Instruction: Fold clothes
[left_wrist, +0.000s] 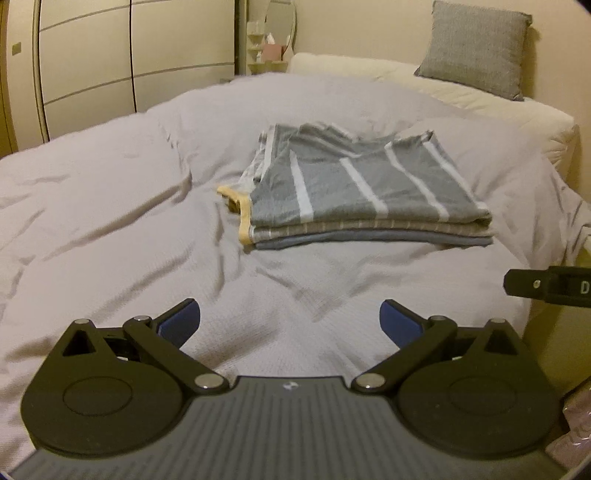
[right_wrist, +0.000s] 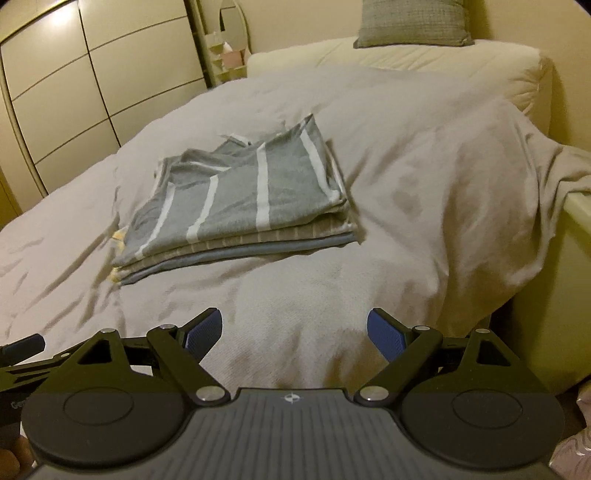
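Note:
A stack of folded clothes (left_wrist: 354, 195) lies on the bed, topped by a grey garment with white stripes; a beige striped piece, a blue piece and a yellow-edged hem show beneath. The same stack of folded clothes (right_wrist: 240, 199) sits left of centre in the right wrist view. My left gripper (left_wrist: 290, 321) hangs open over the duvet, well short of the stack, nothing between its blue pads. My right gripper (right_wrist: 295, 332) is also open and empty, nearer the bed's right side. Part of the right gripper (left_wrist: 550, 286) pokes in at the left wrist view's right edge.
The bed's pale duvet (left_wrist: 110, 206) is wrinkled and drapes over the right edge (right_wrist: 517, 221). A grey cushion (left_wrist: 476, 48) leans at the head on a cream mattress. A wardrobe (left_wrist: 110, 55) stands on the left, and a small shelf with a mirror (left_wrist: 273, 40) behind.

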